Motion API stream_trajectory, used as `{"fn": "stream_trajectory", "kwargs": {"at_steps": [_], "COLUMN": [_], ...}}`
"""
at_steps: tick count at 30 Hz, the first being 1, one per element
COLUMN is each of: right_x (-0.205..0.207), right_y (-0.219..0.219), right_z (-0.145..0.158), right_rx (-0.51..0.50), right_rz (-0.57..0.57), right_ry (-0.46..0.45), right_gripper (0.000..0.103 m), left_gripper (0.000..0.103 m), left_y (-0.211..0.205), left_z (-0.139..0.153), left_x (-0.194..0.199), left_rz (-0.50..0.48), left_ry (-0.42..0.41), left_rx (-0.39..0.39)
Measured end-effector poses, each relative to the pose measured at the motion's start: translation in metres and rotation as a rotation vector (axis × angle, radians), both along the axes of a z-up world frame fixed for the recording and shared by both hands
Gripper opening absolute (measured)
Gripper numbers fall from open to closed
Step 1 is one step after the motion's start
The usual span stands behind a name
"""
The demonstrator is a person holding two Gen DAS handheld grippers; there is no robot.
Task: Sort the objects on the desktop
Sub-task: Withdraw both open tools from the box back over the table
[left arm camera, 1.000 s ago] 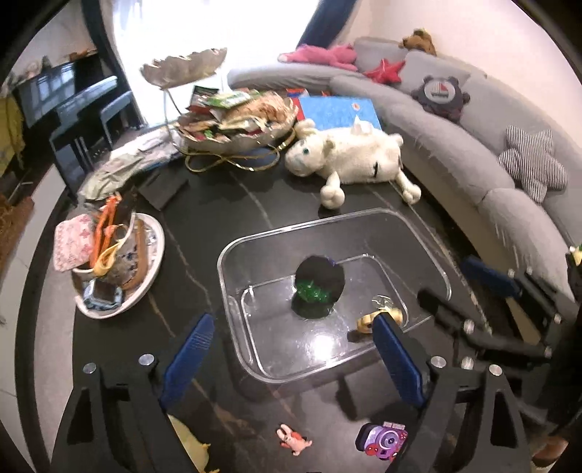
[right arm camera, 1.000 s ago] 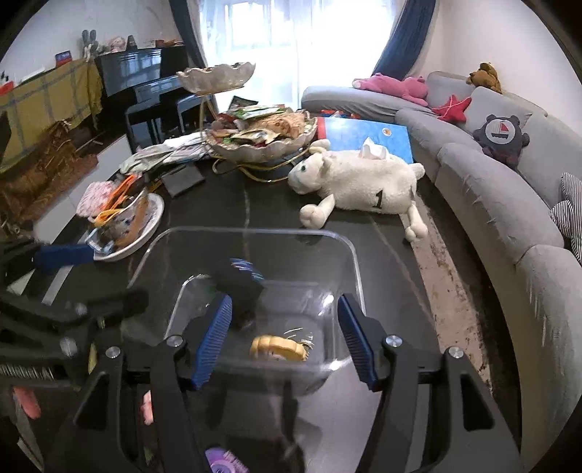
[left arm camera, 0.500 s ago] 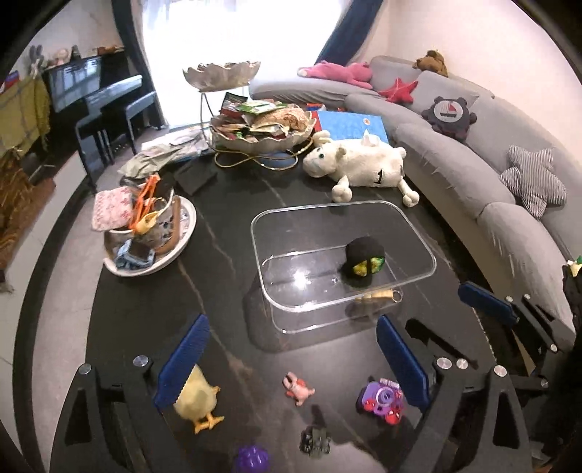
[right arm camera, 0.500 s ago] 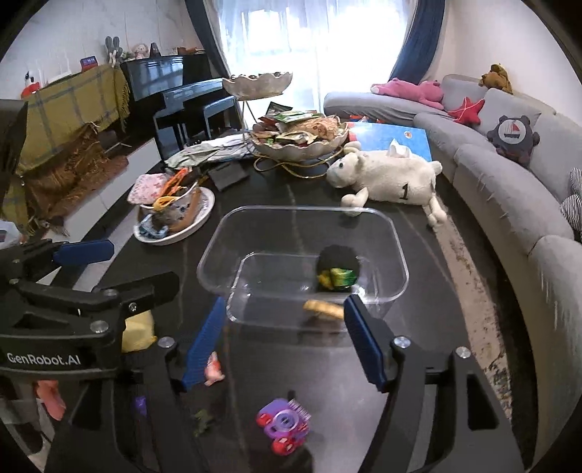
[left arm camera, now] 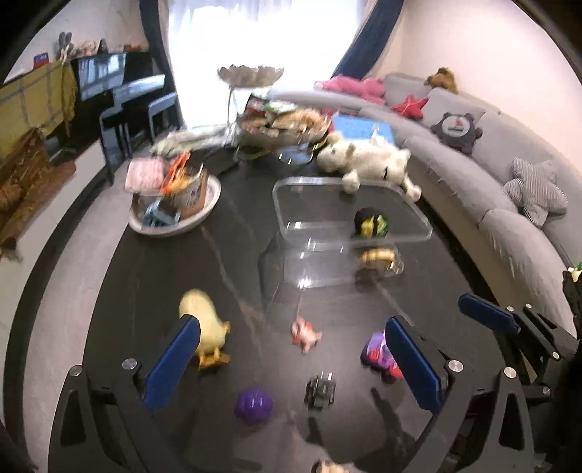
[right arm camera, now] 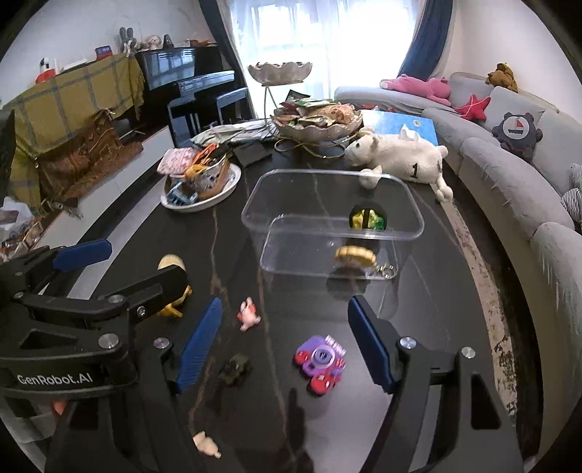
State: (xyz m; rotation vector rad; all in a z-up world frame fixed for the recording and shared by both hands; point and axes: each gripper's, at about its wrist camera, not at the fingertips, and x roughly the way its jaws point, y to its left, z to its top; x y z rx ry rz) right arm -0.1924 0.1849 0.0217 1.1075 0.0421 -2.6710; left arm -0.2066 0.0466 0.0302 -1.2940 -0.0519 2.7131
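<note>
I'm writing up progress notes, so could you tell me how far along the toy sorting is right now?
Done: the clear bin holds two items, a black ball and a gold piece.

In hand: nothing; the left gripper and right gripper are open and empty.

Left on the table: duck, pink figure, purple toy, tank, purple ball.

Ahead of me a bright window (right arm camera: 327,32) glows behind sheer curtains, with blue drapes (right arm camera: 418,47) to its right. A grey curved sofa (right arm camera: 516,182) runs down the right. Far left stands a black piano (right arm camera: 185,72); the walls are white.
</note>
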Motion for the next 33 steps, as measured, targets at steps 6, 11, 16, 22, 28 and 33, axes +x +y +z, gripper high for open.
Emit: {"fn": "stream_trajectory", "kwargs": {"at_steps": [6, 11, 16, 22, 28, 33], "right_x": [0.029, 0.052, 0.069, 0.089, 0.106, 0.111], "right_y": [-0.005, -0.005, -0.006, -0.011, -0.023, -0.024], "right_z": [-0.016, -0.025, -0.030, -0.033, -0.038, -0.047], "right_rx": [0.014, 0.024, 0.008, 0.024, 0.075, 0.065], "right_rz": [0.021, 0.021, 0.024, 0.017, 0.019, 0.031], "right_ry": [-0.009, 0.001, 0.000, 0.027, 0.081, 0.041], "right_gripper": [0.063, 0.060, 0.060, 0.060, 0.059, 0.059], "left_gripper": [0.101, 0.101, 0.101, 0.101, 0.100, 0.099], "left_y": [-0.001, 0.003, 0.011, 0.000, -0.016, -0.017], "left_z": [-0.018, -0.024, -0.021, -0.027, -0.050, -0.058], "left_x": [0.027, 0.048, 0.068, 0.087, 0.089, 0.096], "left_rz": [0.007, 0.013, -0.046, -0.011, 0.054, 0.036], "left_ry": [-0.068, -0.092, -0.069, -0.044, -0.198, -0.213], "left_rx": [-0.013, -0.042, -0.105, -0.034, 0.108, 0.098]}}
